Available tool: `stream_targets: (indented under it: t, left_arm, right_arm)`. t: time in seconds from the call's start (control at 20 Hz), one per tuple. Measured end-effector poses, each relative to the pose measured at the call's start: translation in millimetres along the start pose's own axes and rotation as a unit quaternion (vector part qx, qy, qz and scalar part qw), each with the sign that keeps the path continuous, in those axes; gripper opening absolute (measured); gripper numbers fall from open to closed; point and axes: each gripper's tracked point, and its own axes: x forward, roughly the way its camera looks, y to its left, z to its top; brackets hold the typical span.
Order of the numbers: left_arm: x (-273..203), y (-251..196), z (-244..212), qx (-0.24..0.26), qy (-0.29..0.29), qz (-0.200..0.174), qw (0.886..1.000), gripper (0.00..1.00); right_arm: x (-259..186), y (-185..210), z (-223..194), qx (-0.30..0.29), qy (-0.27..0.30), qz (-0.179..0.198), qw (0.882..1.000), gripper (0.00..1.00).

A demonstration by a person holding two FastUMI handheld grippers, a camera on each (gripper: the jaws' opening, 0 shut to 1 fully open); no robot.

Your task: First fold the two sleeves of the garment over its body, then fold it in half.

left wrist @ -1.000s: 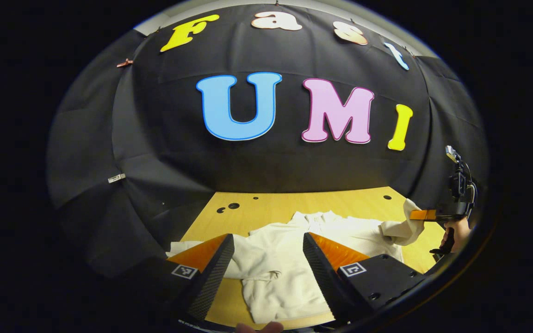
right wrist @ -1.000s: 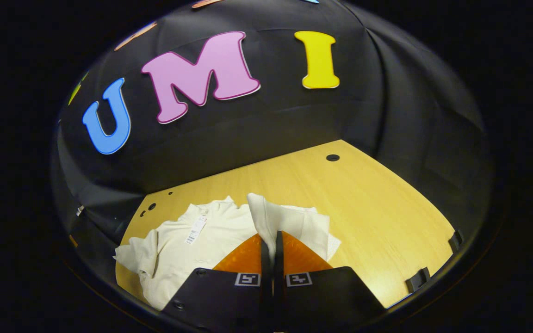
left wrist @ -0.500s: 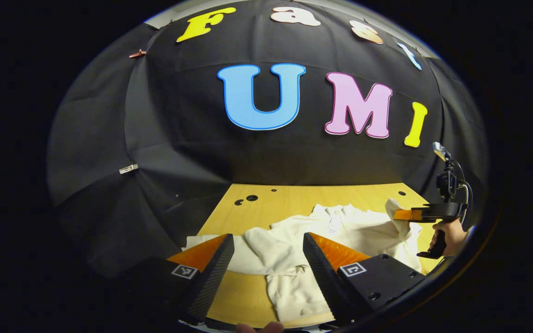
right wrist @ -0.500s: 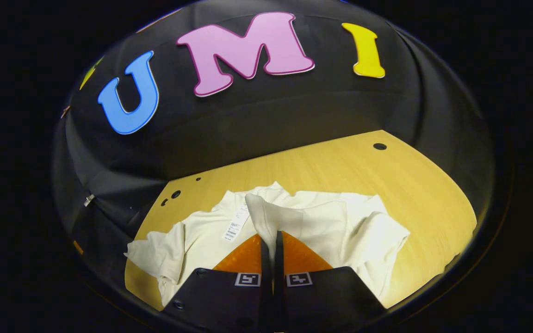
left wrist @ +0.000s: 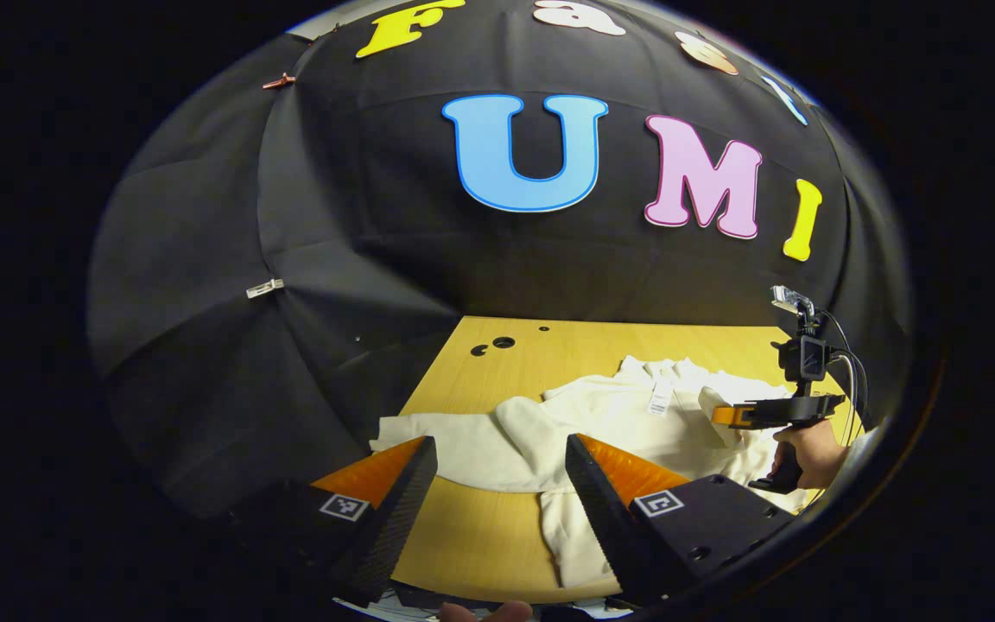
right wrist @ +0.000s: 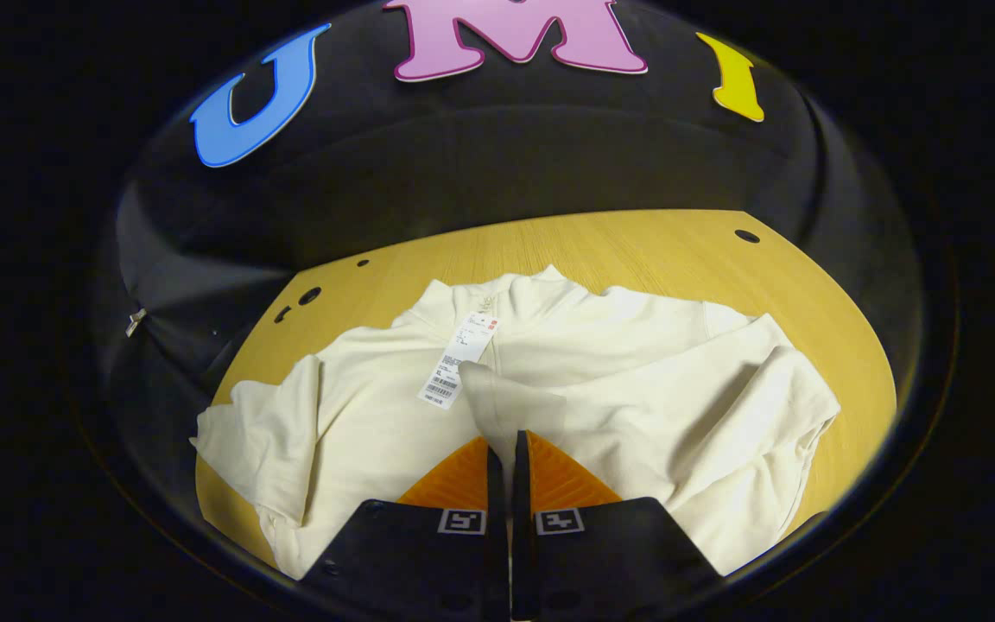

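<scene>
– Tongs first: what are the right tongs (right wrist: 505, 449) doing at the bottom middle of the right gripper view?
– Both fingers are pressing together on the end of a sleeve (right wrist: 506, 402), which is lying over the chest of the cream garment (right wrist: 636, 380)

– And the left tongs (left wrist: 497, 484)?
– Their fingers are standing well apart at the bottom of the left gripper view, gripping nothing and hanging over the near edge of the wooden table (left wrist: 472, 536)

– Where is the garment lying?
– It is spreading across the table, filling the lower right of the left gripper view, its other sleeve (left wrist: 428, 436) stretching out toward the left. A paper tag (right wrist: 454, 367) is lying at the collar

– Anything at the right edge of the left gripper view?
– A hand (left wrist: 804, 449) is holding the right tongs over the cloth
</scene>
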Motion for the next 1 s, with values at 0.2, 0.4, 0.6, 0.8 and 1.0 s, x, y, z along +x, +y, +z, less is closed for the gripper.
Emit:
stream_targets:
  t: [0.2, 0.4, 0.6, 0.8, 1.0]
  left_arm:
    - [6.6, 6.3, -12.0, -0.004, 0.012, 0.005, 1.000, 0.96]
    - [17.4, 15.5, -19.2, -0.010, 0.016, 0.016, 1.000, 0.96]
    - [37.7, 31.8, -24.3, -0.012, 0.018, 0.028, 0.999, 0.96]
    - [72.7, 63.0, -30.9, -0.015, 0.031, 0.046, 0.998, 0.96]
    - [118.3, 83.5, -51.2, -0.030, 0.067, 0.036, 0.997, 0.96]
  right_arm:
    - [15.1, 7.1, -14.2, -0.001, 0.021, -0.002, 1.000, 0.10]
    - [17.9, 21.7, -21.9, -0.002, 0.030, 0.017, 0.999, 0.35]
    - [7.1, 44.8, -17.7, 0.009, 0.025, 0.067, 0.997, 0.64]
    - [-23.5, 51.8, -8.0, 0.016, 0.022, 0.105, 0.994, 0.85]
    - [-58.4, 35.8, -3.6, 0.009, 0.021, 0.105, 0.994, 0.85]
